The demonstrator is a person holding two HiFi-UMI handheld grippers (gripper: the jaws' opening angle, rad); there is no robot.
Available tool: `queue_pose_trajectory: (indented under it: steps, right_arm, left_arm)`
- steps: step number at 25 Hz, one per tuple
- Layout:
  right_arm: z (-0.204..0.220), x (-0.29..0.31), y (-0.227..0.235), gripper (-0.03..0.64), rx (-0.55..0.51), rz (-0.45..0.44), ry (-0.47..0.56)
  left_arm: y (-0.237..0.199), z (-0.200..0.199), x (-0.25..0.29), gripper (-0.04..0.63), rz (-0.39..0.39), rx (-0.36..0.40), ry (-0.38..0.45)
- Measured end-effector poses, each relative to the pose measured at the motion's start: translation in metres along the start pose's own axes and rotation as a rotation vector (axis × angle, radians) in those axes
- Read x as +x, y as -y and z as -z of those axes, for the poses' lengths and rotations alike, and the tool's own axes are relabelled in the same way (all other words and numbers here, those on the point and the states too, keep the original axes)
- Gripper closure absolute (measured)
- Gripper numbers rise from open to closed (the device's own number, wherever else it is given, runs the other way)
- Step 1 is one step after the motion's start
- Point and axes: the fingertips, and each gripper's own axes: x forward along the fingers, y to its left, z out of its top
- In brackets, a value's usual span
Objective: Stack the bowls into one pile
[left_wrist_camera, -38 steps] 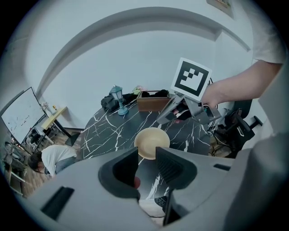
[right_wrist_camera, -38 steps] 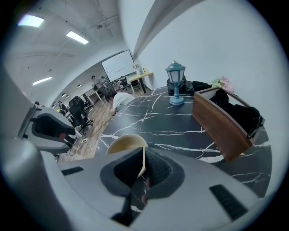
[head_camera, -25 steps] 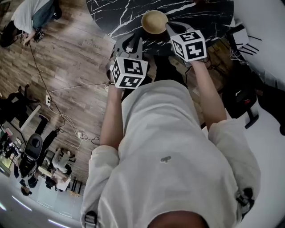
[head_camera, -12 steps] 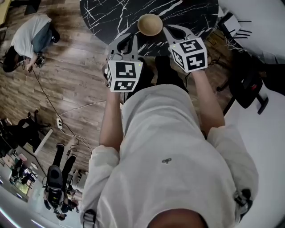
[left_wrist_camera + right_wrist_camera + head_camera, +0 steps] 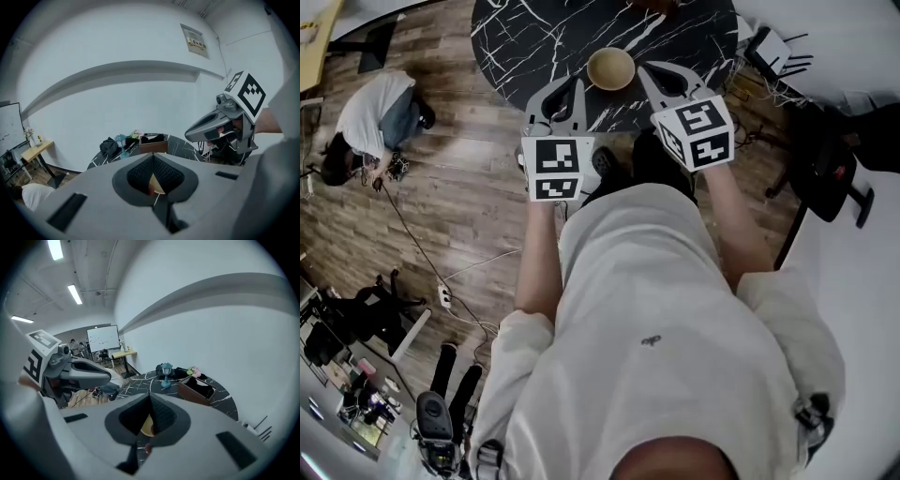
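Note:
A tan wooden bowl [image 5: 610, 67] sits near the front edge of the round black marble table [image 5: 534, 37]; I cannot tell whether it is one bowl or a pile. My left gripper [image 5: 577, 86] hangs shut and empty just left of it, off the table surface. My right gripper [image 5: 645, 69] is shut and empty just right of the bowl. In the left gripper view the shut left gripper [image 5: 153, 157] shows only a sliver of the bowl [image 5: 157, 183] below its pads. The right gripper view shows the right gripper [image 5: 149, 397] shut, with the bowl [image 5: 146, 426] beneath.
Farther back on the table stand a wooden box [image 5: 197, 389], a blue lamp [image 5: 166, 374], a dark bag [image 5: 109, 147] and flowers [image 5: 193, 371]. A person crouches on the wood floor at the left [image 5: 380, 117], beside cables [image 5: 441, 253]. A dark chair [image 5: 830, 173] stands at the right.
Both grippers have lifted up and back from the table beside the bowl. The left jaws, apart a second ago, have come together. The bowl stays on the table.

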Motion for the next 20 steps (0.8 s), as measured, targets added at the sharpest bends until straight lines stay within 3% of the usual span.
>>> queue_pose_trajectory:
  steps: [11, 20]
  right_arm:
    - [-0.018, -0.029, -0.012, 0.612, -0.004, 0.029, 0.113]
    - [-0.025, -0.031, -0.022, 0.612, -0.038, 0.009, 0.137]
  left_arm:
    - [0.003, -0.015, -0.015, 0.591, 0.018, 0.012, 0.049]
    - [0.008, -0.019, -0.015, 0.591, 0.025, -0.005, 0.059]
